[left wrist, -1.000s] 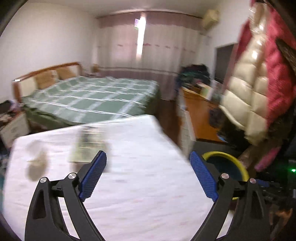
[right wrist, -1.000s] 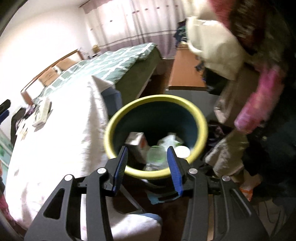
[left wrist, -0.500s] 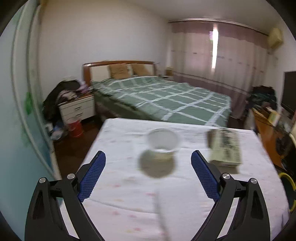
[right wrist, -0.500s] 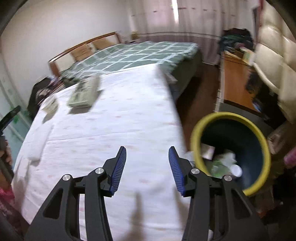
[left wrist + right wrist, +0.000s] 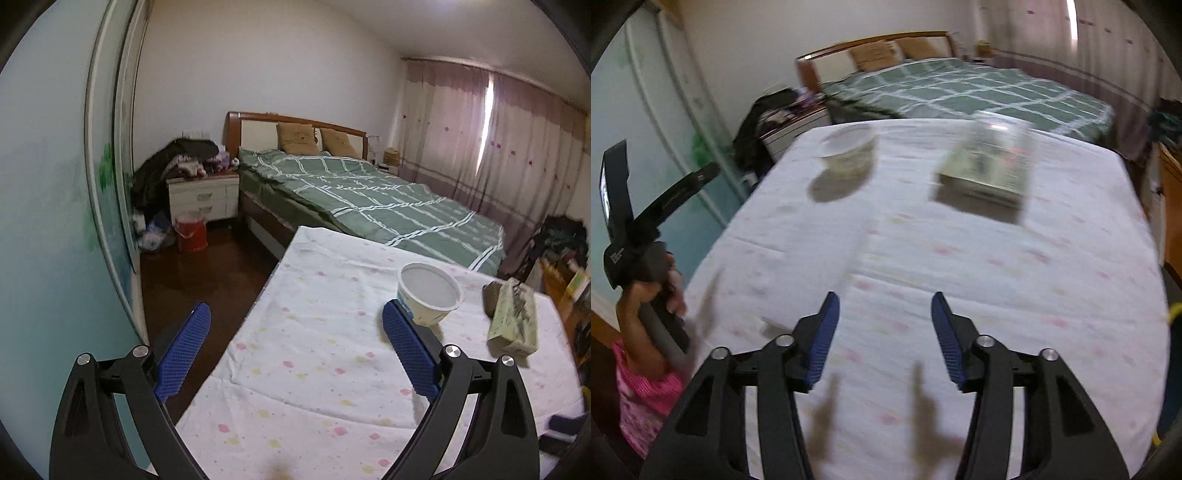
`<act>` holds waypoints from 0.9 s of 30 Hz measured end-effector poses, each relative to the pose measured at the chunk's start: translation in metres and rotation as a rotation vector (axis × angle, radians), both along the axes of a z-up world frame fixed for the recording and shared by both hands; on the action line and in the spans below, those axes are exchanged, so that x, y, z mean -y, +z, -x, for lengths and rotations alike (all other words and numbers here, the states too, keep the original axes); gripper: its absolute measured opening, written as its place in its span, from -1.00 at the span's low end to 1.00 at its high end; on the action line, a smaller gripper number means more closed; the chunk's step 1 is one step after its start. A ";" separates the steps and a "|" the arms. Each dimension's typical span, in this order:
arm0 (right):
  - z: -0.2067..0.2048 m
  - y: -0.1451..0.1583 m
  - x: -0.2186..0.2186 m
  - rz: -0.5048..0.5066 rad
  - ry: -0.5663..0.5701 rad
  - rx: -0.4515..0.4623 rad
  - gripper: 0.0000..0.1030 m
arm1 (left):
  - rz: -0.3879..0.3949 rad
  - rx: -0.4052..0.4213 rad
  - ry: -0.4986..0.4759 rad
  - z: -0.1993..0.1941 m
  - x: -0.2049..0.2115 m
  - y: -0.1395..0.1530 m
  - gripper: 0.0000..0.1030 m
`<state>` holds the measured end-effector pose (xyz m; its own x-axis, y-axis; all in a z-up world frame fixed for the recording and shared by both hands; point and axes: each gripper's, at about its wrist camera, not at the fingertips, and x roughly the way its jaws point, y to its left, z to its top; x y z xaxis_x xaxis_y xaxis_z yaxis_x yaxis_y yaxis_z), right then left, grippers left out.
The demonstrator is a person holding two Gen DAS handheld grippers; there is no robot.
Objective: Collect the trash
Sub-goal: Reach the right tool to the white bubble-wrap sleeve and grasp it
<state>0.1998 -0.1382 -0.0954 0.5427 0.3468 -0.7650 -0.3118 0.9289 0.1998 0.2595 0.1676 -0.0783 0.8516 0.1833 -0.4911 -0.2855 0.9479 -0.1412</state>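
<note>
Right wrist view — yellow-rimmed bin (image 5: 1172,314) now at the edge, right gripper (image 5: 884,334) wider, empty; left gripper (image 5: 295,349) wide open.

Table (image 5: 332,369) under flowered white cloth; on it paper cup (image 5: 428,299), tissue box (image 5: 513,321).

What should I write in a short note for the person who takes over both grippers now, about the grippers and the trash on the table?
Left gripper: open, empty, aimed past the table's left edge, with the white cup just beyond its right finger.
Right gripper: jaws have just been opening, nothing between them, above the tablecloth.
Things: the cup and the flat packet lie apart at the far end of the table, both untouched. Only a sliver of the yellow bin rim shows at the table's right side.
Done: cannot tell from these views what is in the bin.
Left: pick up the cup and the packet and carry them to the bin.
</note>
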 end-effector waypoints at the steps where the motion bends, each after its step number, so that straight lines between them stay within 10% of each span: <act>1: -0.003 0.000 -0.012 -0.002 0.018 -0.003 0.05 | 0.006 0.006 0.005 0.002 -0.002 0.001 0.81; 18: -0.028 -0.042 -0.090 0.126 0.041 -0.078 0.32 | 0.046 0.031 0.014 0.017 0.000 0.006 0.83; 27: -0.027 -0.042 -0.078 0.106 0.020 -0.064 -0.43 | 0.027 0.027 -0.007 0.016 0.008 0.005 0.84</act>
